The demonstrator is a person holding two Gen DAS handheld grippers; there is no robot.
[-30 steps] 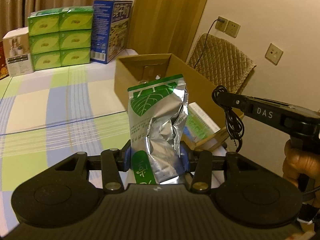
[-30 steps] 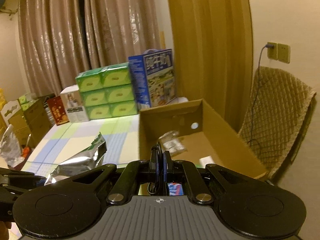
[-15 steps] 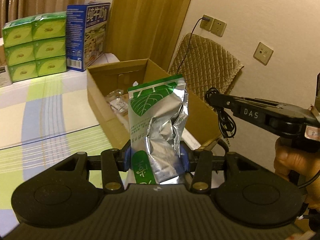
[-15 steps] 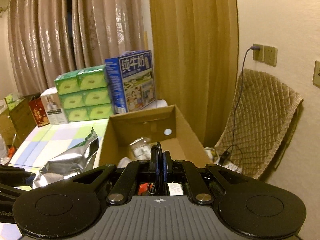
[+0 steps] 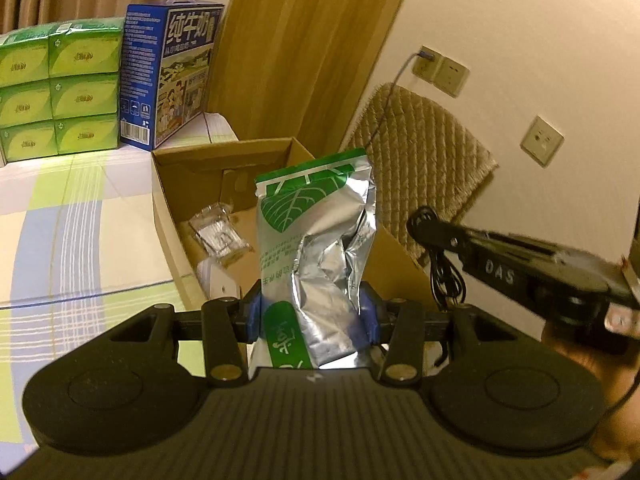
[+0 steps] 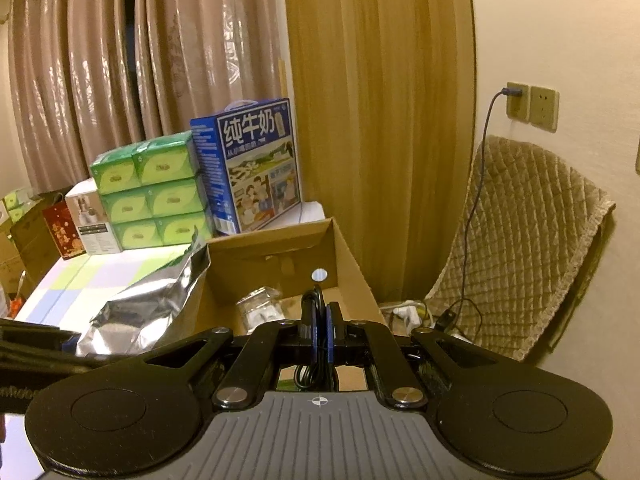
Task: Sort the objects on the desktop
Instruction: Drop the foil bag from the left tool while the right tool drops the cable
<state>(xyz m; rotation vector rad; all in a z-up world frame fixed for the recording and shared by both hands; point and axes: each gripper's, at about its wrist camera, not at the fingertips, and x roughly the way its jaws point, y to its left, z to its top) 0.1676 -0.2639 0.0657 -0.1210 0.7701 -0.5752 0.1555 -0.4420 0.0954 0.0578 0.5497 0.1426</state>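
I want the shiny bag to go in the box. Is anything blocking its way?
Nothing visible blocks it. The left gripper holds the foil bag just before the open cardboard box, whose top is uncovered.

The left gripper [image 5: 312,314] is closed on a foil pouch [image 5: 316,248], its blue-padded fingers [image 5: 253,314] pressing the pouch's lower part from both sides — the pouch stands upright between them. The right gripper [image 6: 320,334] is clamped tight on a coiled black cable [image 6: 316,300], its fingers [image 6: 331,332] nearly together with the cable between. In the left wrist view the right gripper [image 5: 434,232] reaches in from the right, angled up and to the left, the cable [image 5: 444,276] dangling from its tip — a hand [image 5: 576,356] grips its handle below.
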